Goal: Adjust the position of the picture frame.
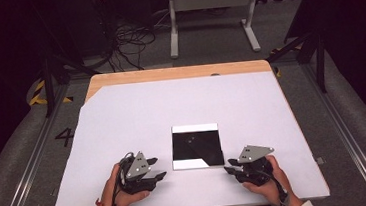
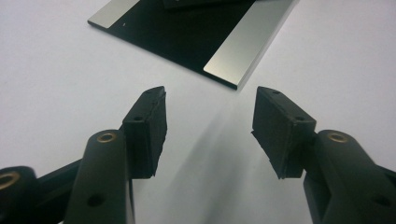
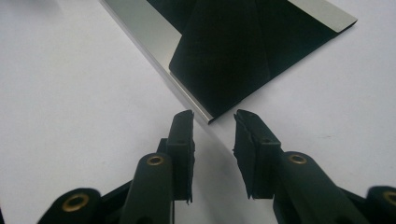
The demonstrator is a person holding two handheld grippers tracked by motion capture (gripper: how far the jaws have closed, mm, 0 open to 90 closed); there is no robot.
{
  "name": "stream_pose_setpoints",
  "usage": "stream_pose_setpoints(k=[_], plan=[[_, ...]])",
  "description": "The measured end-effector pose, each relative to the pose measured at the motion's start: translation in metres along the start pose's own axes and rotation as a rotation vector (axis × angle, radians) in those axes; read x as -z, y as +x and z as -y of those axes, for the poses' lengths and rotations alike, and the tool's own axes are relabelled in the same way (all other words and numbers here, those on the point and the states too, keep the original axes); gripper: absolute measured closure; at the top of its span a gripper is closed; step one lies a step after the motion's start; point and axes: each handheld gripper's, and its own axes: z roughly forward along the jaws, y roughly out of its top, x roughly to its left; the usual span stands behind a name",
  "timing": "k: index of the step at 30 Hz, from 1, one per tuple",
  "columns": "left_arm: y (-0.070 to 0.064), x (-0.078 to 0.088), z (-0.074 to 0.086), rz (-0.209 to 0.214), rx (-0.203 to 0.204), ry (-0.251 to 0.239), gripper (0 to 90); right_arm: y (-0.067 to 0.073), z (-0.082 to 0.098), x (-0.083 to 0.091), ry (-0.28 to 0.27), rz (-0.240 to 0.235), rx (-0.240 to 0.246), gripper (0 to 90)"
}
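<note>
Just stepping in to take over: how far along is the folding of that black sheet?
Done: one corner of the black sheet is already folded in, showing its silvery underside. In hand: nothing; the left claw and right claw sit open beside its near corners, the right almost at one. Left: the remaining folds.

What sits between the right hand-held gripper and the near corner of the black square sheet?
Nothing visible. The right hand-held gripper has its open jaws flanking the corner of the black square sheet, with bare white table cover around it.
</note>
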Motion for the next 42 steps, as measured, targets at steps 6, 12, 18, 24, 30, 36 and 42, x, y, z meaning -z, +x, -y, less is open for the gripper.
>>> stream_pose_setpoints(k=[6,12,18,24,30,36,42], plan=[[0.0,0.007,0.004,-0.001,-0.001,-0.015,37.3,-0.002,0.0,0.004,0.004,0.004,0.001,69.0],[0.001,0.013,0.011,-0.025,0.004,-0.002,28.8,-0.003,-0.001,0.006,0.026,-0.003,0.004,67.6],[0.005,0.022,0.021,-0.031,0.036,-0.005,21.1,-0.003,-0.002,0.005,0.052,-0.014,0.001,68.8],[0.008,0.028,0.029,-0.025,0.058,-0.003,17.6,-0.003,-0.002,0.005,0.072,-0.026,0.003,70.4],[0.01,0.033,0.034,-0.026,0.073,-0.017,16.8,-0.005,-0.003,0.005,0.08,-0.038,-0.004,72.4],[0.011,0.034,0.036,-0.027,0.073,-0.015,16.8,-0.007,-0.006,0.006,0.114,-0.049,0.0,75.0],[0.011,0.033,0.036,-0.022,0.076,-0.019,16.8,-0.008,-0.008,0.003,0.155,-0.061,-0.001,76.7]])
